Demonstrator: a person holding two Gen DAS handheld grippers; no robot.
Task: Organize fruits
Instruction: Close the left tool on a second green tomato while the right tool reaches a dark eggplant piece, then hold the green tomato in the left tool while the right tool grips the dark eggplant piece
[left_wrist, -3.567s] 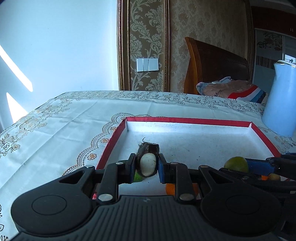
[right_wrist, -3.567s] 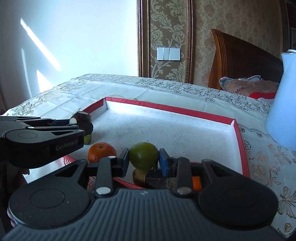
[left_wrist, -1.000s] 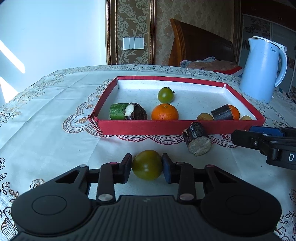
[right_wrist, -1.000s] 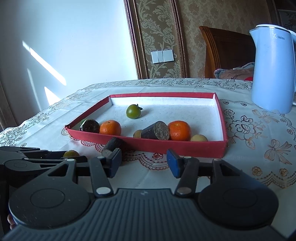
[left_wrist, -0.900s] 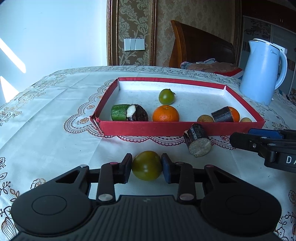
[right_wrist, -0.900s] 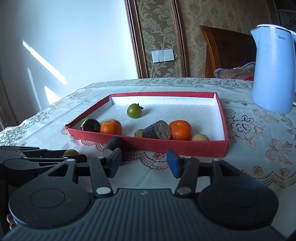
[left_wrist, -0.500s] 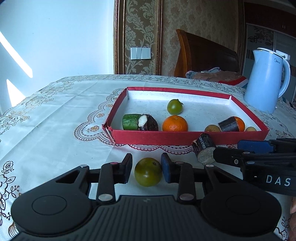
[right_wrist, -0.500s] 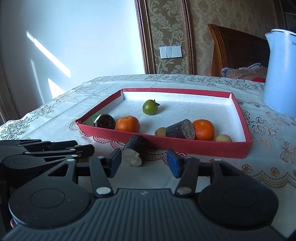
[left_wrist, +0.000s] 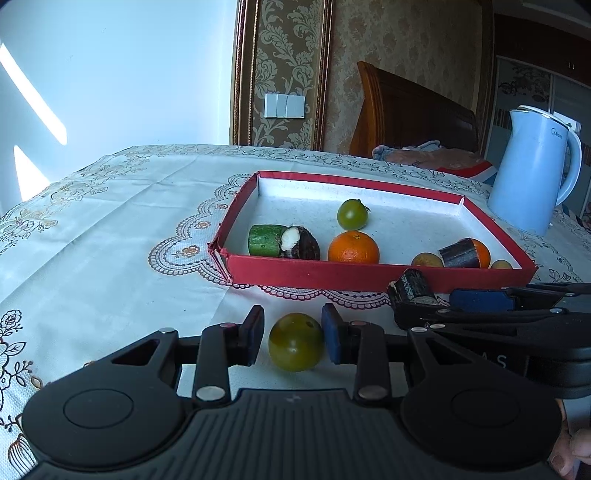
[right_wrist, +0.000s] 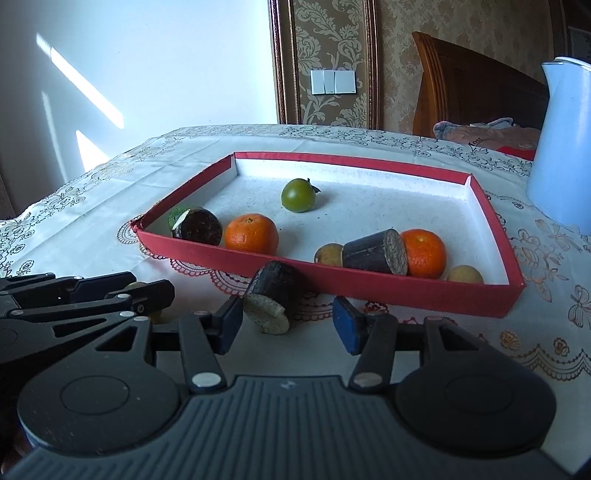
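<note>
A green tomato (left_wrist: 295, 347) rests on the tablecloth between the fingers of my left gripper (left_wrist: 291, 339). The right pad is at its skin and a thin gap shows at the left pad, so the jaws stand open around it. My right gripper (right_wrist: 290, 326) is open. A dark cylinder piece (right_wrist: 271, 301) with a pale cut face lies on the cloth between its fingers, close to the left pad and against the front wall of the red box (right_wrist: 369, 290). In the left wrist view, that piece (left_wrist: 412, 286) shows just past the right gripper (left_wrist: 424, 304).
The red box (left_wrist: 332, 275) holds a cucumber piece (left_wrist: 264, 240), two oranges (left_wrist: 354, 246), another green tomato (left_wrist: 352, 214), dark pieces and small yellow fruits (left_wrist: 426, 259). A pale blue kettle (left_wrist: 532, 173) stands at the back right. A person's fingers (left_wrist: 569, 454) show bottom right.
My right gripper has moved left, and the dark piece now lies between its fingers. The tomato has slipped lower between the left pads, and a gap shows on its left side.
</note>
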